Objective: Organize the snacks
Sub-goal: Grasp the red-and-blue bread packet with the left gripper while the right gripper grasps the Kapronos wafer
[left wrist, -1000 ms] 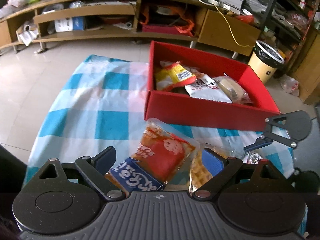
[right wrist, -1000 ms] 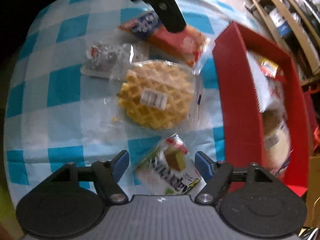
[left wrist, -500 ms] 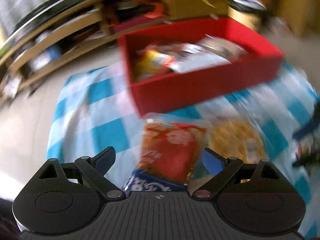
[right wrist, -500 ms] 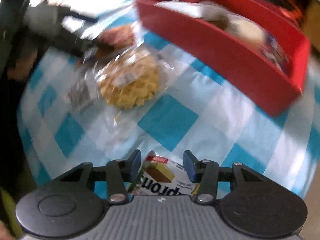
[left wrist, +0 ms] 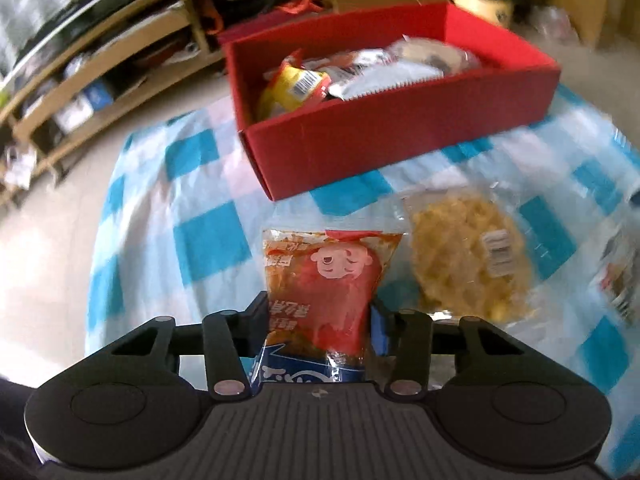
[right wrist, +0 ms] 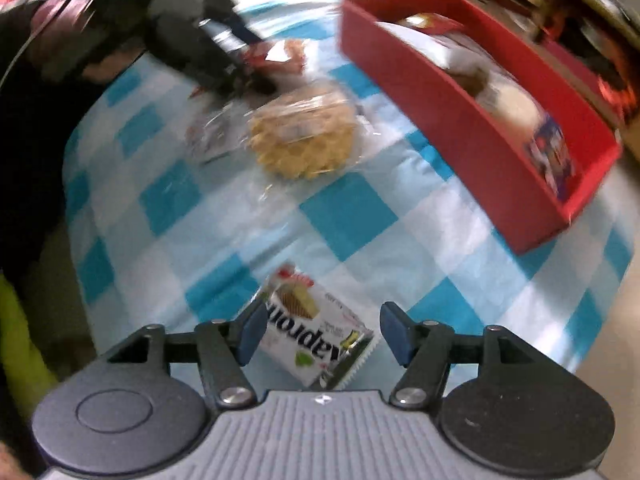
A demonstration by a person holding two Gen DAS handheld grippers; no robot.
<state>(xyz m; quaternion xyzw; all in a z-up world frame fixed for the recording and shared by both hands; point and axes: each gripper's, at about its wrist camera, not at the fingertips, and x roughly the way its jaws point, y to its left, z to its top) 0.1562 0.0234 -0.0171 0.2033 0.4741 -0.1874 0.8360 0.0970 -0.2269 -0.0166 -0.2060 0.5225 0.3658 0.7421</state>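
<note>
A red and orange snack packet (left wrist: pixel 320 280) with a cartoon face lies lengthwise on the table, its near end caught between the left tongs (left wrist: pixel 318 326). The tongs are clenched on it, both pads pressed against its sides, and its far end rests on or just above the blue and white checked cloth (left wrist: pixel 208 240). Gripping it across its narrow width looks meant to let it be lifted without folding.

Just to the right of that packet lies a round waffle (left wrist: pixel 468 256) in clear wrap, flat on the cloth and untouched.

Beyond both stands an open red box (left wrist: pixel 400 144), already holding several packets, among them a yellow one and a silver one. It is close to the loose snacks, probably so that each one needs only a short carry.

In the right wrist view, a white wafer packet (right wrist: pixel 316 328) with a picture of layered wafers lies at a slant between the right tongs (right wrist: pixel 320 336). Those tongs are opening: the left pad is at the packet's edge, while the right pad stands clear of it, so the packet is no longer squeezed. It is well short of the box.

Farther off in this view, the left tongs appear as a dark blurred shape by the waffle. Cluttered wooden shelves (left wrist: pixel 100 64) stand behind the table.
</note>
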